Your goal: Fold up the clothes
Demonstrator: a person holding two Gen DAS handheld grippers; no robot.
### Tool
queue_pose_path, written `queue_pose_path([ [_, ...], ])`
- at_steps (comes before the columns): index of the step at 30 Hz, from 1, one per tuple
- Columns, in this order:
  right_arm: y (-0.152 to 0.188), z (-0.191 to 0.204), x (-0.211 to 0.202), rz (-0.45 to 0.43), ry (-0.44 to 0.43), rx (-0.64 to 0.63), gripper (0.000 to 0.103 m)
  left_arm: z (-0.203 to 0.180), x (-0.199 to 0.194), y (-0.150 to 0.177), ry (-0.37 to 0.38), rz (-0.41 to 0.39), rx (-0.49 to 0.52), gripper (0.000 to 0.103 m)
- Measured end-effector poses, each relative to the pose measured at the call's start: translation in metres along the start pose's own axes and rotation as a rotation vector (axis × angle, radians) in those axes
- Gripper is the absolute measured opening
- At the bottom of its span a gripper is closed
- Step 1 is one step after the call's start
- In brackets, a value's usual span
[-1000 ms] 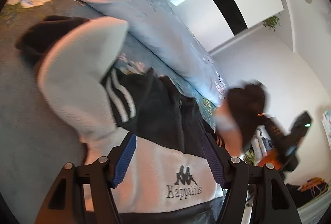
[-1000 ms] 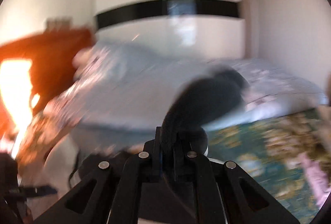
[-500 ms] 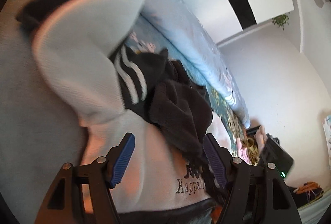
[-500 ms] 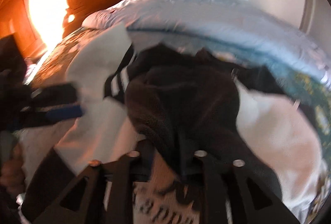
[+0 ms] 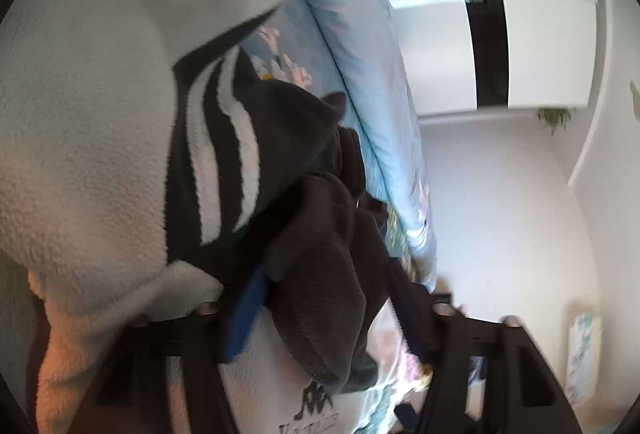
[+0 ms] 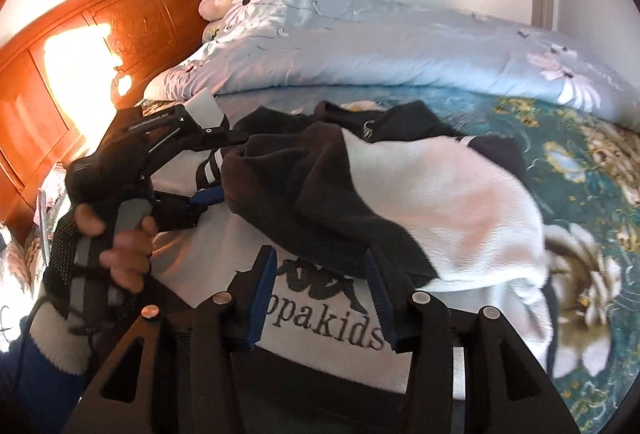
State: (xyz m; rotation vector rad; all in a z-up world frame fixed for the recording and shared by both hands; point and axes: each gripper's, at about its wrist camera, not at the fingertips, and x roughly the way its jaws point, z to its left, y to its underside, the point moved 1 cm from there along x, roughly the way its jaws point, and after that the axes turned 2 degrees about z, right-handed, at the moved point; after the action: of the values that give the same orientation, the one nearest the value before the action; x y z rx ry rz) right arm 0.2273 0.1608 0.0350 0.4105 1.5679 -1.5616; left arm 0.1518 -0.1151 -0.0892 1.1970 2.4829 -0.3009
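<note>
A white and black fleece jacket (image 6: 460,201) with a "Kappakids" logo lies on the bed. Its right sleeve (image 6: 328,189), with a dark cuff, lies folded across the chest. My right gripper (image 6: 320,286) is open and empty just above the logo. My left gripper (image 5: 320,298) is open, its jaws standing either side of the dark cuff (image 5: 320,274) on the chest; it also shows in the right wrist view (image 6: 208,169). The left sleeve (image 5: 100,93), white with black and white stripes, fills the left wrist view.
A light blue floral duvet (image 6: 380,45) lies bunched along the far side of the bed. An orange wooden headboard (image 6: 80,45) stands at the left. The teal floral sheet (image 6: 580,161) is bare to the right of the jacket. A white wardrobe (image 5: 540,13) stands behind.
My right gripper carried the dark-cuffed sleeve across the jacket's chest, let it go and opened. My left gripper moved in closer over the jacket.
</note>
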Motion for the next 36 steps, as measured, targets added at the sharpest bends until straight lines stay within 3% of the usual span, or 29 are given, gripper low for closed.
queue_pose_path([
  [2,0.001,0.002,-0.007,-0.018,0.018,-0.006,0.047,-0.002,-0.001,0.0,-0.03,-0.026,0.014,0.027],
  [7,0.004,0.005,-0.015,-0.042,0.054,-0.035,0.047,-0.033,-0.009,0.013,-0.148,-0.113,0.181,0.02],
  [11,0.01,-0.002,-0.017,-0.044,0.059,-0.03,0.047,-0.084,-0.032,0.034,-0.396,-0.282,0.492,0.021],
  [13,0.013,-0.008,-0.013,-0.03,0.069,-0.015,0.047,-0.073,-0.031,0.029,-0.462,-0.253,0.474,0.021],
  [15,0.017,-0.016,-0.006,-0.008,0.077,0.012,0.047,-0.043,-0.025,0.017,-0.468,-0.189,0.368,0.021],
  [18,0.022,-0.021,0.001,0.019,0.07,0.033,0.047,-0.02,-0.027,0.012,-0.394,-0.17,0.288,0.023],
  [23,0.023,-0.033,0.008,0.041,0.08,0.062,0.047,-0.027,-0.048,0.017,-0.312,-0.128,0.318,0.029],
  [24,0.024,-0.036,0.009,0.042,0.084,0.075,0.047,-0.031,-0.058,0.016,-0.298,-0.161,0.336,0.031],
  [25,0.025,-0.041,0.008,0.043,0.089,0.088,0.047,-0.032,-0.07,0.013,-0.302,-0.204,0.338,0.04],
  [26,0.027,-0.045,0.007,0.044,0.096,0.102,0.047,-0.027,-0.083,0.004,-0.315,-0.257,0.31,0.046],
  [28,0.03,-0.053,0.004,0.045,0.109,0.126,0.047,-0.015,-0.109,-0.014,-0.339,-0.359,0.247,0.048],
  [31,0.034,-0.06,-0.002,0.041,0.127,0.143,0.047,0.012,-0.135,-0.048,-0.354,-0.44,0.093,0.058],
  [34,0.037,-0.065,-0.005,0.041,0.14,0.156,0.047,0.042,-0.145,-0.084,-0.409,-0.456,-0.019,0.058],
  [36,0.038,-0.067,-0.005,0.045,0.142,0.169,0.047,0.054,-0.142,-0.1,-0.373,-0.45,-0.094,0.058],
])
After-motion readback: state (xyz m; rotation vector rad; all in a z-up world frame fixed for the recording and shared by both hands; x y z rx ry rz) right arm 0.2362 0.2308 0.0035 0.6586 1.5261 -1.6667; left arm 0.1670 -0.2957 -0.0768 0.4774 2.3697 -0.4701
